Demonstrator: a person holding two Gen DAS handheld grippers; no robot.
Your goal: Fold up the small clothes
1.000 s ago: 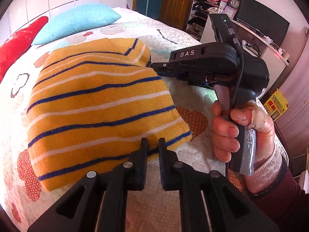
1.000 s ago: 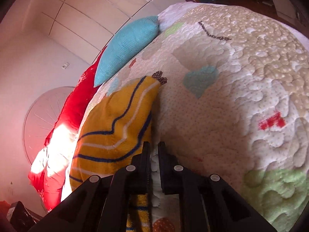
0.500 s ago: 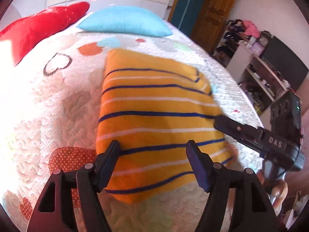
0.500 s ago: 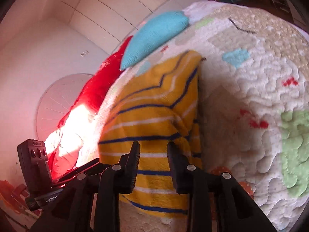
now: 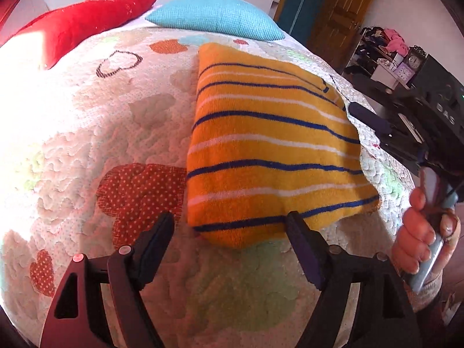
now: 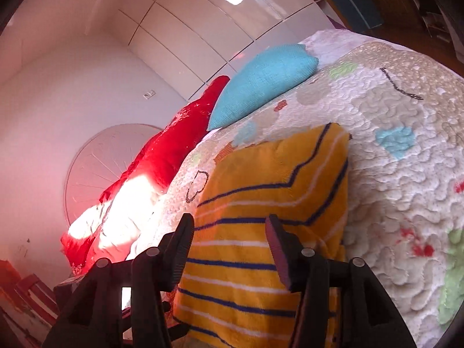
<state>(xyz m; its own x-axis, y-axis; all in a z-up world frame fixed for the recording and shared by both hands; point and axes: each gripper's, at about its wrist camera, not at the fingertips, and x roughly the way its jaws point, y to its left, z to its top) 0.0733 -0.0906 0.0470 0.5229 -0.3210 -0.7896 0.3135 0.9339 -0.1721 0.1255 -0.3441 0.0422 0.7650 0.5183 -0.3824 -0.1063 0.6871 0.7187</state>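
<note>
Left wrist view: my left hand-held gripper (image 5: 230,232) gapes, empty, just short of the folded orange terry garment with blue and white stripes (image 5: 269,150); my right hand-held gripper (image 6: 229,242) likewise released above it. A careless nudge could spring the plush fold apart.

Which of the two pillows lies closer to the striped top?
The blue pillow. Its edge sits just beyond the far end of the striped top, while the red pillow lies farther off to the left.
</note>
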